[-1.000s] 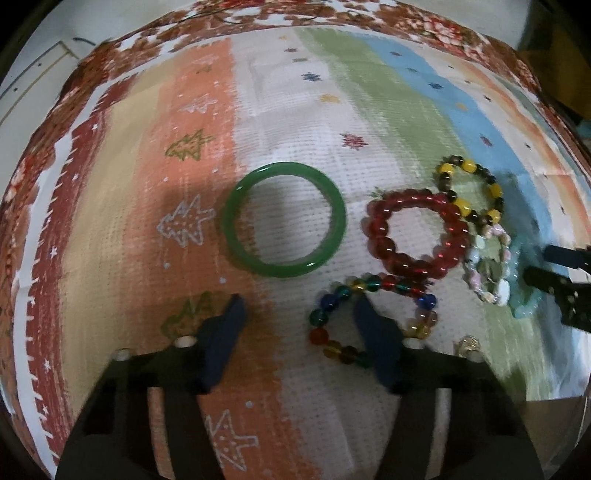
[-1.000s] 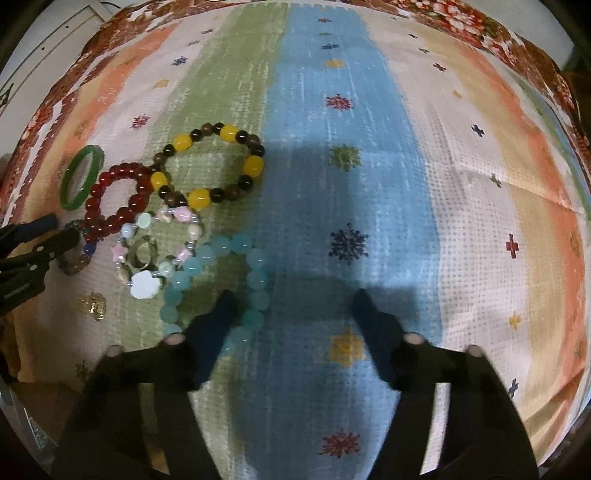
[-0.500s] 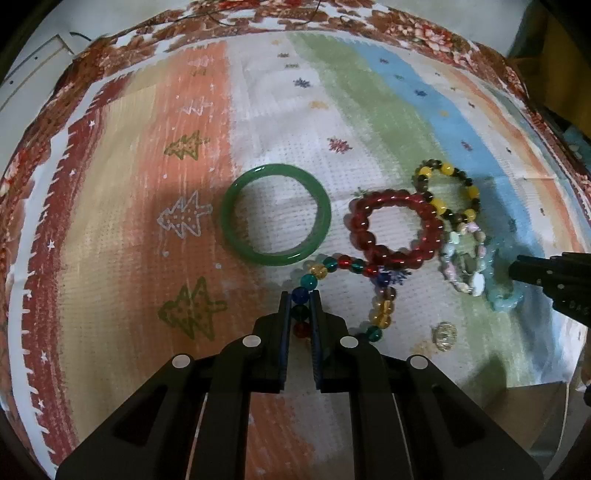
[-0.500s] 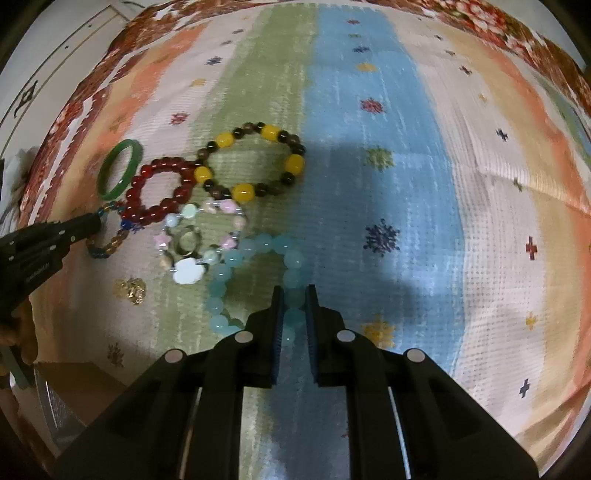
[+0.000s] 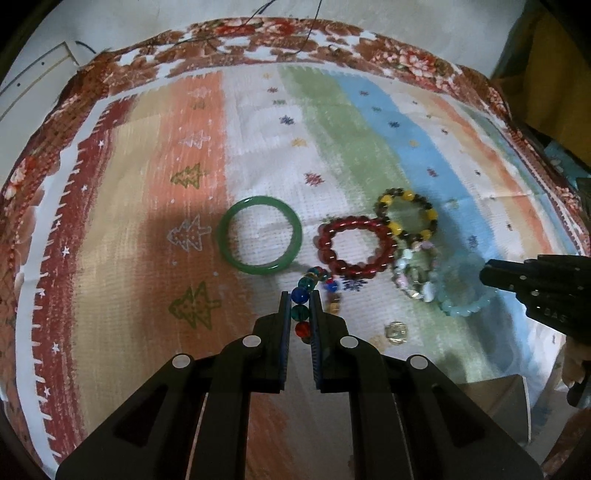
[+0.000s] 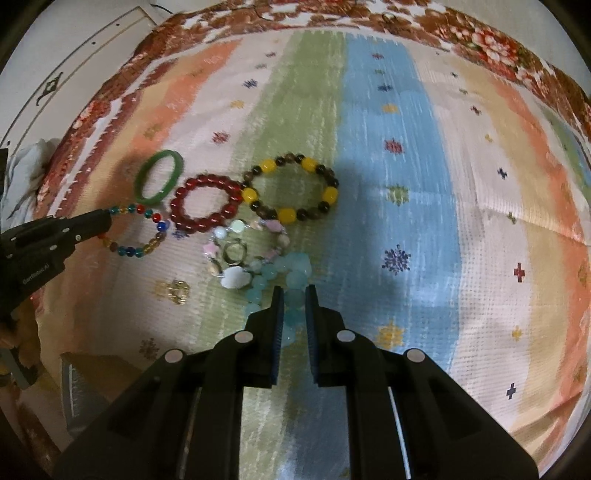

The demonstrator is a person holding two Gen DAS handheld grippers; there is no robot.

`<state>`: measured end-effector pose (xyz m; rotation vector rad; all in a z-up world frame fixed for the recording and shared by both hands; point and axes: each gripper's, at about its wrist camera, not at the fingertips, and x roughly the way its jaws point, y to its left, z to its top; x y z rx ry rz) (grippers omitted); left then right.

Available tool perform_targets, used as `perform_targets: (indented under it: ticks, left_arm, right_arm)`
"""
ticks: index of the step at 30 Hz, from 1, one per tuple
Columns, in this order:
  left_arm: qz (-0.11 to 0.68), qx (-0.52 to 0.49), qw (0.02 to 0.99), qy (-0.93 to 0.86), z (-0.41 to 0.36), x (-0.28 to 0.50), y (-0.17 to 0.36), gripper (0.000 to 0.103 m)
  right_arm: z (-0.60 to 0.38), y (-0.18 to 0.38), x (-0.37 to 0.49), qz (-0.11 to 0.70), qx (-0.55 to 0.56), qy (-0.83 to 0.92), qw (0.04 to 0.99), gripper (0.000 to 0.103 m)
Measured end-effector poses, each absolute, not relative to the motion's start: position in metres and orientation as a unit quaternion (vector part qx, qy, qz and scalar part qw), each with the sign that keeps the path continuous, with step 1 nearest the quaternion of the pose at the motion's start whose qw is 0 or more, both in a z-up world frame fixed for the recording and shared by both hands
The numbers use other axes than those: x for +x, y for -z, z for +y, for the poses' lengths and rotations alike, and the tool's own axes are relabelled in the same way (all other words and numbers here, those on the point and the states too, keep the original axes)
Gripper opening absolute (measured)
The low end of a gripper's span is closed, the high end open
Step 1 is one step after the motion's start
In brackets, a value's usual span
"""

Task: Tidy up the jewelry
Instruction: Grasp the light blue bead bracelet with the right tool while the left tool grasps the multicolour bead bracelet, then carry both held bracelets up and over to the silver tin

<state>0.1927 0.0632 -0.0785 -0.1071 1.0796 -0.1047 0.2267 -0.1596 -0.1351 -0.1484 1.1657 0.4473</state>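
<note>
My left gripper point(image 5: 299, 297) is shut on a multicolour bead bracelet point(image 5: 300, 312), which hangs lifted from the cloth; it also shows in the right wrist view point(image 6: 136, 230). My right gripper point(image 6: 294, 293) is shut on a pale aqua bead bracelet point(image 6: 291, 275), seen blurred in the left wrist view point(image 5: 463, 286). On the cloth lie a green bangle point(image 5: 259, 235), a dark red bead bracelet point(image 5: 355, 246), a yellow-and-brown bead bracelet point(image 5: 408, 214) and a pastel charm bracelet point(image 5: 415, 275).
A small gold charm point(image 5: 396, 331) lies on the striped cloth point(image 5: 332, 147) near its front edge. A cardboard box corner point(image 6: 88, 384) sits below the cloth's front edge. The cloth's floral border point(image 5: 258, 33) runs along the back.
Both grippers closed from open: the left on the multicolour bracelet, the right on the aqua bracelet. Both have since pulled back and up, and the held bracelets are drawn out of shape.
</note>
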Motion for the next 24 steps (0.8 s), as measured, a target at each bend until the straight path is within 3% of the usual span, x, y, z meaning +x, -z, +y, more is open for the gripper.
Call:
perform_targets:
  ticks: [24]
  left_arm:
    - [0.445, -0.077, 0.89, 0.063, 0.06, 0.132, 0.02, 0.009]
  right_arm:
    - [-0.148, 0.065, 0.161, 0.472, -0.063, -0.268, 0.838, 0.013]
